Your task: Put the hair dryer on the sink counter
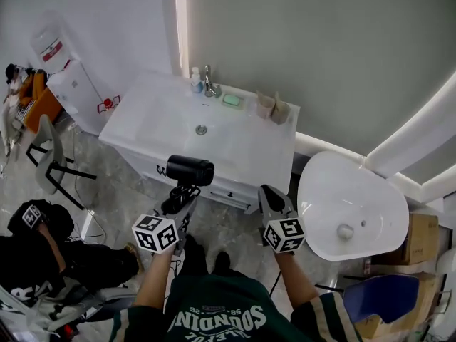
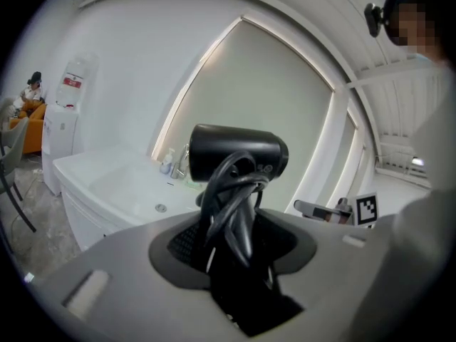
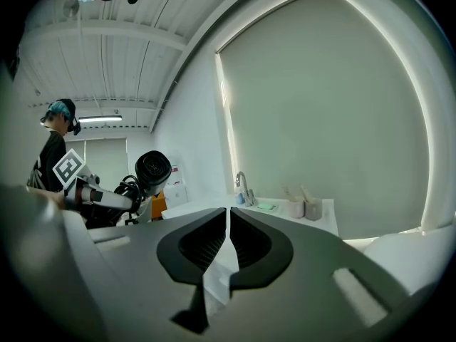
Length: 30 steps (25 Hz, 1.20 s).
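A black hair dryer [image 1: 189,169] with its cord wound round the handle is held up in front of the white sink counter [image 1: 164,109], over the floor. My left gripper [image 1: 182,194] is shut on its handle and cord. In the left gripper view the dryer [image 2: 239,152] stands upright between the jaws of the left gripper [image 2: 235,241], with the counter [image 2: 107,169] beyond it. My right gripper [image 1: 269,194] hovers to the right, shut and empty. In the right gripper view, the right gripper [image 3: 228,244] has its jaws together, and the dryer [image 3: 153,168] shows at left.
On the counter's back edge are a faucet [image 1: 209,84], a soap bottle [image 1: 195,80], a green soap dish [image 1: 231,100] and two cups [image 1: 274,107]. A white oval fixture [image 1: 353,205] stands at right. A water dispenser [image 1: 71,77], a chair [image 1: 50,159] and another person [image 1: 43,248] are at left.
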Tool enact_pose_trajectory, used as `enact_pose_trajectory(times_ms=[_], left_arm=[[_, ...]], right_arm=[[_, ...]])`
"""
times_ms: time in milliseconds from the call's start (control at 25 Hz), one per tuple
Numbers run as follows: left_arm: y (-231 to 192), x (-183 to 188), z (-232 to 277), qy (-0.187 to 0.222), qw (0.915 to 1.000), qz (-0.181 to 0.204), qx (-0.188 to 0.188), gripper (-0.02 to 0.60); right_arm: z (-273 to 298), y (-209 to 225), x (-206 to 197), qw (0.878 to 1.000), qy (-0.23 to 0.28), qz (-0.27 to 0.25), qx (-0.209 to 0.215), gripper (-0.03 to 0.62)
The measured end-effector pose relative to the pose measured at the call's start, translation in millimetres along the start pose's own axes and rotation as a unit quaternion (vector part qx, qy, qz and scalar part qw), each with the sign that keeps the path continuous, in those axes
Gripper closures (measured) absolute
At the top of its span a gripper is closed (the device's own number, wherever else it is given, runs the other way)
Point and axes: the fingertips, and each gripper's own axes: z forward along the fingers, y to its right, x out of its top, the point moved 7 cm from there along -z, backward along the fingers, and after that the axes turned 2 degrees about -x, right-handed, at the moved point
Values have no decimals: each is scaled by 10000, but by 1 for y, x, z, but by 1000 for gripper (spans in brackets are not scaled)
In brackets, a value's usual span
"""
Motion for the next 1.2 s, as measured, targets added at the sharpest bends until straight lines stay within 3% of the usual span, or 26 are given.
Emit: enact_pose_trajectory(times_ms=[360, 680, 1000, 1200], left_arm=[[-58, 53, 96, -343, 9973, 220, -609, 353], [-103, 92, 173, -779, 9878, 492, -1255, 353], [-100, 99, 227, -1066, 9781, 592, -1685, 353], [-89, 96, 253, -1156, 9787, 497, -1620, 353]], right_arm=[[75, 24, 11, 9978, 31, 90, -654, 589], [134, 37, 24, 9908, 41, 191, -1338, 589], [142, 57, 30, 9823, 99, 317, -1842, 589], [141, 79, 33, 9823, 143, 351, -1833, 589]])
